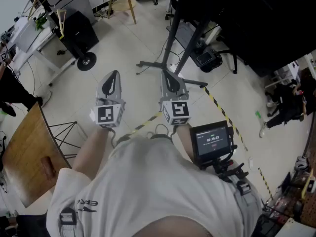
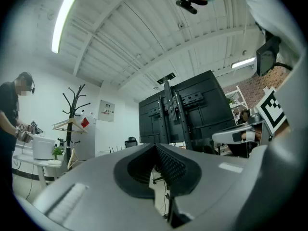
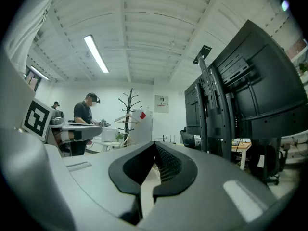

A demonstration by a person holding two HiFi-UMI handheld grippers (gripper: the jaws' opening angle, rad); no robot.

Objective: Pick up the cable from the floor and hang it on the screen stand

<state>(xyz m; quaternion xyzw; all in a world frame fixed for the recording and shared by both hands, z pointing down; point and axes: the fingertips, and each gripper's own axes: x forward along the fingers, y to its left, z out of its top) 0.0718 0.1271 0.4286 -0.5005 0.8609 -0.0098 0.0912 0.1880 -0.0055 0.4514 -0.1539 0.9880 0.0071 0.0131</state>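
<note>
Head view: two shut claws held side by side above the floor, facing the screen stand.
Left claw has its jaws pressed together with nothing between them; right claw is likewise closed and empty; a thin dark cable lies on the pale floor by the stand's foot, ahead of both claws and touched by neither; striped tape crosses the floor beside the right claw.
</note>
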